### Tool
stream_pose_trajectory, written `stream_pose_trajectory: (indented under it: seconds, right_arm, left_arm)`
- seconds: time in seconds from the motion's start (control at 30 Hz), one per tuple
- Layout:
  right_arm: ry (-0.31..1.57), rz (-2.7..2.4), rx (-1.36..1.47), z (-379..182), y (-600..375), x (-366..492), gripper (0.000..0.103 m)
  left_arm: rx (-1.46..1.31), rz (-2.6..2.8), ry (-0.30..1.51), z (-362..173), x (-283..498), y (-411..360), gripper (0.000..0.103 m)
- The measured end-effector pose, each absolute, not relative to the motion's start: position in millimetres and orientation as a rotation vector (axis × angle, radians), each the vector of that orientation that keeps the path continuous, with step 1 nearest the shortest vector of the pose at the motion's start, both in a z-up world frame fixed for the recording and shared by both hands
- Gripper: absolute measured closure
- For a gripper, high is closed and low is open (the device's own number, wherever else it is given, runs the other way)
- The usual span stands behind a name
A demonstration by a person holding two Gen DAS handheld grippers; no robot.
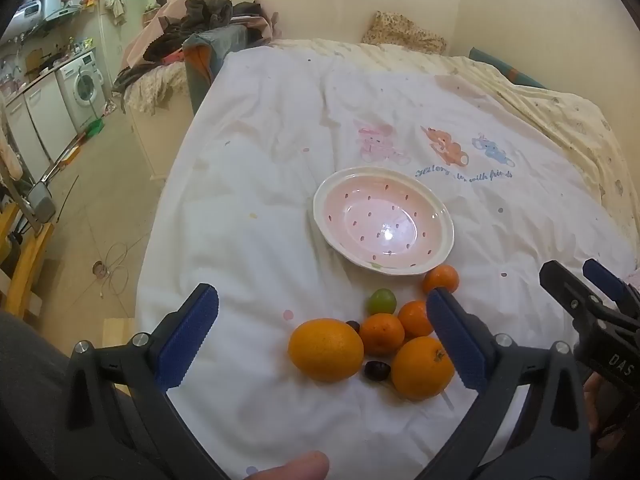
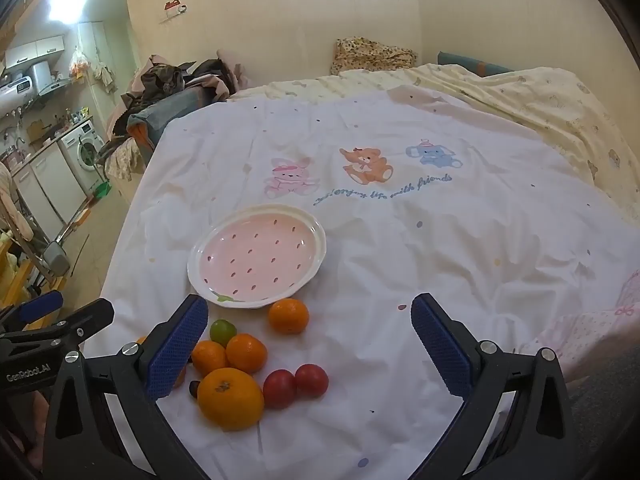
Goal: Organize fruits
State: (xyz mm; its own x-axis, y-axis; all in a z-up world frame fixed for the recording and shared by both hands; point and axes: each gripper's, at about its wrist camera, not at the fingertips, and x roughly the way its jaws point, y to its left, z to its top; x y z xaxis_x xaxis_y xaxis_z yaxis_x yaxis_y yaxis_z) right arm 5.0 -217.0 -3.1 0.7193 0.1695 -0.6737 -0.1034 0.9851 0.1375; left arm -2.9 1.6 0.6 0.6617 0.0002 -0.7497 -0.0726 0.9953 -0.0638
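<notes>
A pink bowl (image 1: 384,220) (image 2: 258,256) with a white rim sits empty on the white bedspread. In front of it lies a cluster of fruit: large oranges (image 1: 326,349) (image 2: 231,398), smaller tangerines (image 1: 381,334) (image 2: 288,315), a green fruit (image 1: 382,301) (image 2: 222,331), dark grapes (image 1: 377,371) and two red fruits (image 2: 296,385). My left gripper (image 1: 320,336) hovers open over the cluster, nothing between its blue pads. My right gripper (image 2: 310,348) is open too, above the red fruits and to the right of the cluster. The right gripper's tips (image 1: 576,284) also show at the left wrist view's right edge.
The bedspread (image 2: 400,240) with cartoon animals covers a bed; a cream quilt (image 2: 540,100) lies behind. Left of the bed is bare floor (image 1: 100,200), a chair piled with clothes (image 1: 200,28), and a washing machine (image 1: 82,88). A thumb (image 1: 292,468) shows at the bottom.
</notes>
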Motion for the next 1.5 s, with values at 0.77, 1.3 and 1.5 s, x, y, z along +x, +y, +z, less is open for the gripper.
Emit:
stream_pose_trajectory:
  seconds: [0.77,1.3,1.5]
  right_arm:
    - [0.758,0.149,0.089,-4.5,-216.5,7.2,0.0]
    - [0.749,0.144,0.087,-2.9,-217.1,7.1,0.0]
    - [0.749,0.144,0.088,-3.7,-217.1,6.7,0.0]
  left_arm:
    - [-0.088,0.06,0.836,2.5,-2.8,5.7,0.0]
    - [-0.095,0.058,0.837,2.1,-1.7,5.5,0.001]
    - [-0.085,0.062,0.83,1.8,-2.2,4.0,0.0]
